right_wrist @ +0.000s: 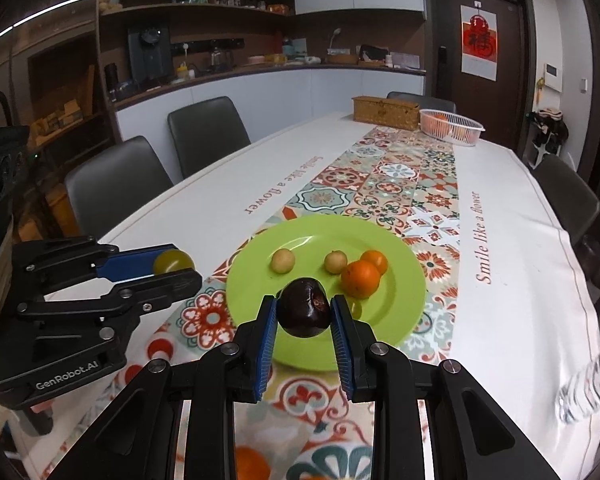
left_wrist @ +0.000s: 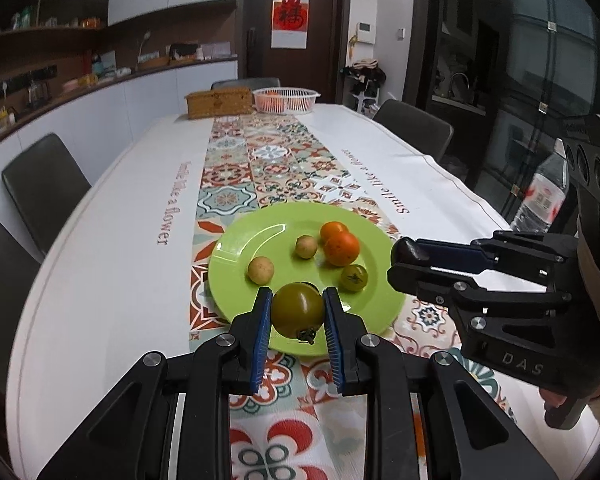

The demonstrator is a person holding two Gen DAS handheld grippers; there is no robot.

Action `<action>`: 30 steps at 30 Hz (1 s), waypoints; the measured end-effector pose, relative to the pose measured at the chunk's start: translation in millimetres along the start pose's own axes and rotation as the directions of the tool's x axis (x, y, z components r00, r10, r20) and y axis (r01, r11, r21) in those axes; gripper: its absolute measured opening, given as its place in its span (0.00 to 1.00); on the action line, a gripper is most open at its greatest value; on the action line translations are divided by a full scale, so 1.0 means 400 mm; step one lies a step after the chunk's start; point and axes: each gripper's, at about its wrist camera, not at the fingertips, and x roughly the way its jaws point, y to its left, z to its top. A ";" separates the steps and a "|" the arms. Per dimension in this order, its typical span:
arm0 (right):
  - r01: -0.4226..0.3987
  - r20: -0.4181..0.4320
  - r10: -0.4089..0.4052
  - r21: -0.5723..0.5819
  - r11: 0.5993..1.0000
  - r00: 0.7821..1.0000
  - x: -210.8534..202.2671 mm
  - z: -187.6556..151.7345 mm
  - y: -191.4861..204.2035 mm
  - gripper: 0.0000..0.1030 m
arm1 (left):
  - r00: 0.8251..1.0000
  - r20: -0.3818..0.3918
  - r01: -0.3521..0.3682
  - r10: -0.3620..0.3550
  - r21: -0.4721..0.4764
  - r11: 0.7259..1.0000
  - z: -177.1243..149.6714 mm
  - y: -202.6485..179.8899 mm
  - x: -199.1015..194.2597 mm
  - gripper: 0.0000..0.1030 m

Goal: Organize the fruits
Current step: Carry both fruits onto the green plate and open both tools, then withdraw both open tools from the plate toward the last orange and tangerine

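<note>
The left gripper (left_wrist: 296, 310) pinches a green tomato (left_wrist: 298, 310) above the green plate's (left_wrist: 236, 248) near rim, while the right gripper (right_wrist: 304, 314) clamps a dark purple fruit (right_wrist: 304, 313) there (two oranges (right_wrist: 361, 278) sit on the plate).

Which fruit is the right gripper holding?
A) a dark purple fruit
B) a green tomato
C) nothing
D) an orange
A: in the right wrist view the right gripper is shut on the dark purple fruit; the green tomato sits in the left gripper.
</note>
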 end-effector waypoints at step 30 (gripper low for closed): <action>0.093 -0.043 -0.092 0.023 0.995 0.995 0.110 0.010 -0.035 0.40 | 0.997 -0.054 -0.048 0.049 0.017 0.999 0.015 0.046 0.106 0.44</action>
